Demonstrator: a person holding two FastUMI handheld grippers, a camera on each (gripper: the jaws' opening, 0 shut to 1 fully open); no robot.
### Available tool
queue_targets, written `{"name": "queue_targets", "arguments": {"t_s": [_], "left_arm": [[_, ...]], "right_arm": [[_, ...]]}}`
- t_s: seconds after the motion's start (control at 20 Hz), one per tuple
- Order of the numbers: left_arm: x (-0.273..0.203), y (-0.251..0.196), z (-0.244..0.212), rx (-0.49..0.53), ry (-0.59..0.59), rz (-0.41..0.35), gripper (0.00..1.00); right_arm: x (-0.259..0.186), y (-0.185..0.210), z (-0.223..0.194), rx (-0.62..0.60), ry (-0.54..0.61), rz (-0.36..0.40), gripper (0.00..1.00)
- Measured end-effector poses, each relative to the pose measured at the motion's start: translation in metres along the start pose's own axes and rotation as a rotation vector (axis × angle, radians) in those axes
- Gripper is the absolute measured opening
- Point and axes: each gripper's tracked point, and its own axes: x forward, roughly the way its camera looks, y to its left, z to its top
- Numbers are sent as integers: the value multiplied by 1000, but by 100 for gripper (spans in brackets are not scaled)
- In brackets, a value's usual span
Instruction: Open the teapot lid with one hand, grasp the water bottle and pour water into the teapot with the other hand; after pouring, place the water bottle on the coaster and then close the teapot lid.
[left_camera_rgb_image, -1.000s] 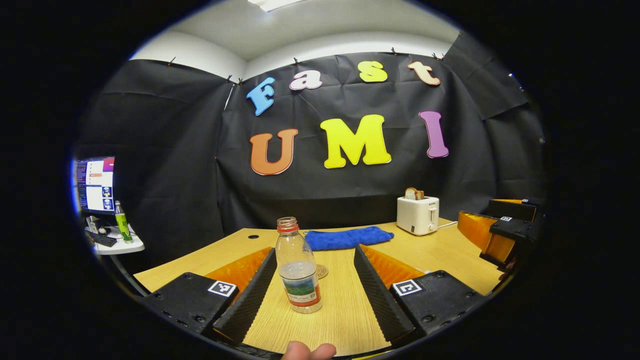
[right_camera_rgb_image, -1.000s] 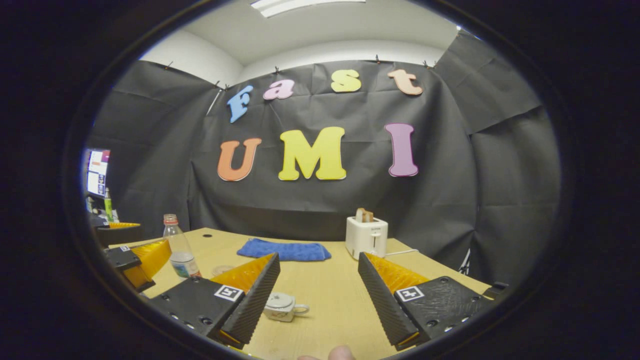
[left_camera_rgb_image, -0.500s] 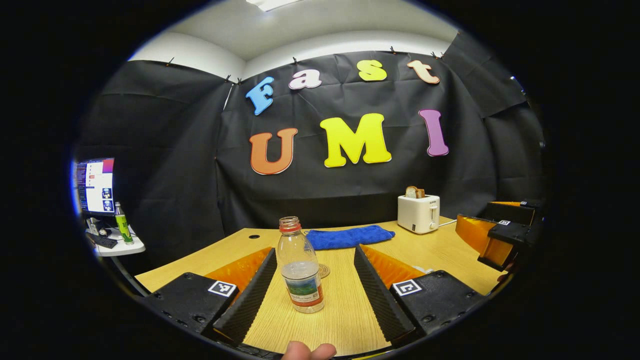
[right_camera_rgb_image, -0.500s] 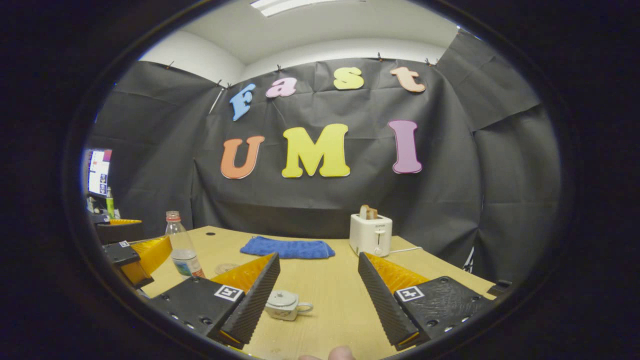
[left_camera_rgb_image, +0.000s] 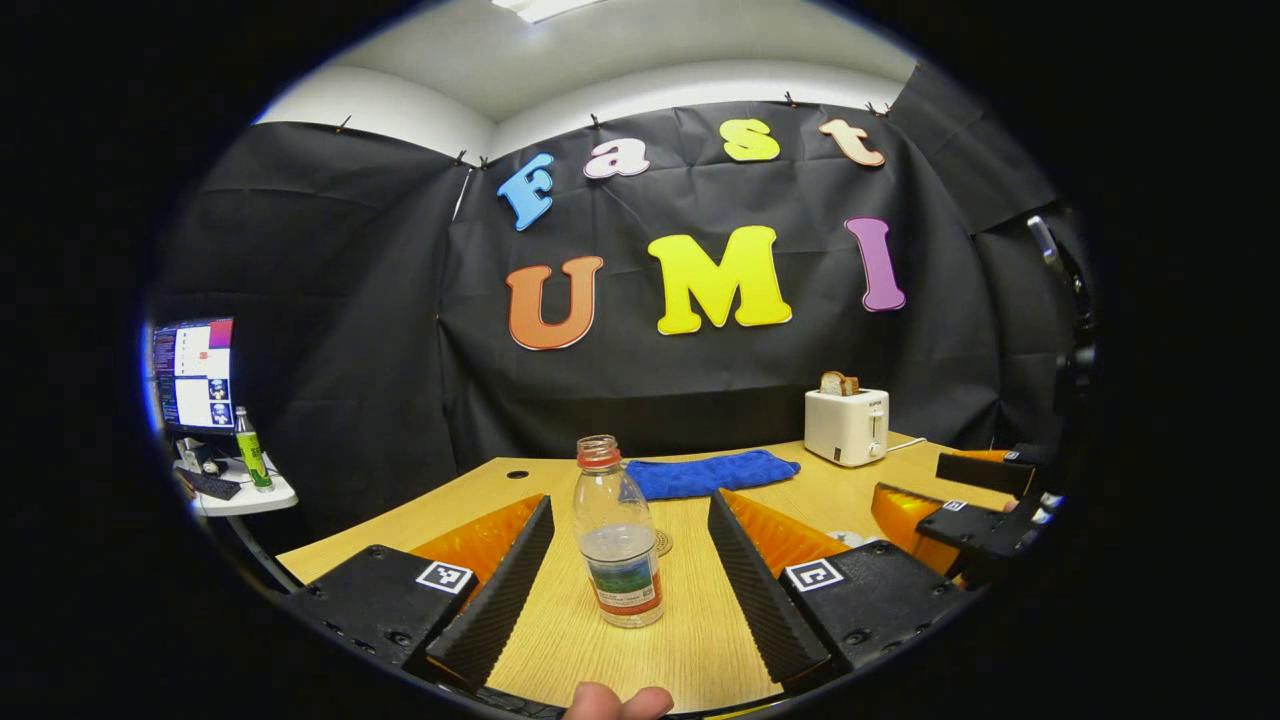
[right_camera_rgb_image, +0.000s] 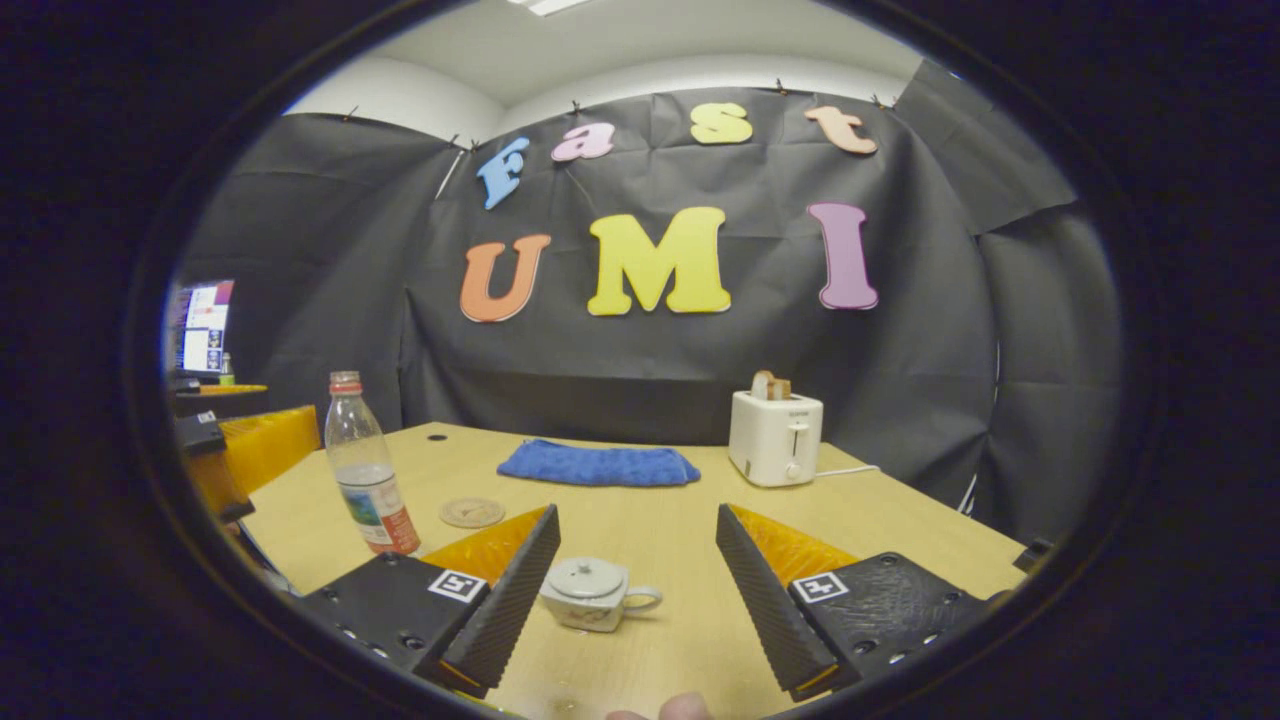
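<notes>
Wooden table (right_camera_rgb_image: 900, 520) bears blue cloth (right_camera_rgb_image: 598, 465) and toaster (right_camera_rgb_image: 775, 437).

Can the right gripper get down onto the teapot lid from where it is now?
Probably yes. The right gripper is open, and the teapot, lid still on, sits on bare table between its fingers, slightly toward one of them. Nothing lies in the way; the water bottle stands well aside.

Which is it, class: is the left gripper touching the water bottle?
Apart. In the left gripper view, bare table shows on both sides of the water bottle, between it and the open left gripper.
</notes>
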Motion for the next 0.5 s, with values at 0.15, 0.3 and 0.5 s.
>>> {"name": "queue_targets", "arguments": {"t_s": [0.15,0.3,0.5], "left_arm": [[0,7,0,2,2,15,97],[3,14,-1,2,4,25,97],[4,20,-4,-2,12,37,98]], "right_arm": [[15,8,-16,-19,42,12,94],[27,8,-24,-38,58,8,95],[43,11,-32,-57,83,11,95]]}}
